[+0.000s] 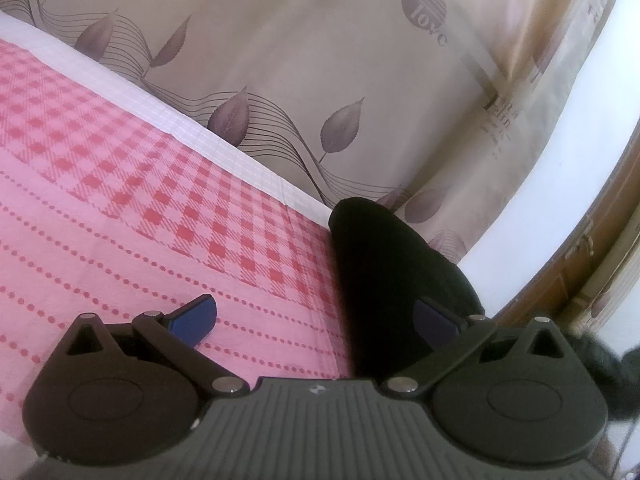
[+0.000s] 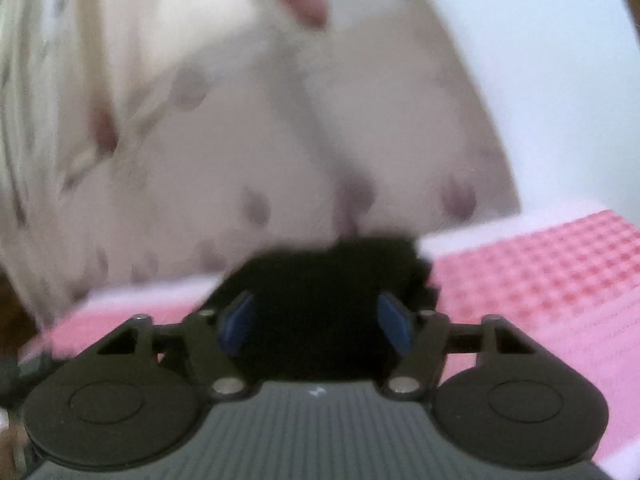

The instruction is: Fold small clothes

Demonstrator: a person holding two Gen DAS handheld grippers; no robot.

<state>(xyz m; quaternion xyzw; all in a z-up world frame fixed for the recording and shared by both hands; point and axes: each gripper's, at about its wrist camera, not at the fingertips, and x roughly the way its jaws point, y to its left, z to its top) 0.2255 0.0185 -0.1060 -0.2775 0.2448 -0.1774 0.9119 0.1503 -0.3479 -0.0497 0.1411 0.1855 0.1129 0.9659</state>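
Note:
A black garment lies bunched in a long heap on the pink checked bed cover, close to the cover's white border. My left gripper is open wide just above the cover. Its right finger sits against the garment's near end, and its left finger is over bare cover. The right wrist view is blurred. There my right gripper has its blue pads partway apart, with the black garment filling the gap between them. I see no firm pinch.
A beige curtain with grey leaf prints hangs right behind the bed edge and also shows as the curtain in the right view. A white wall and brown wooden furniture are at the right. The pink cover stretches rightward.

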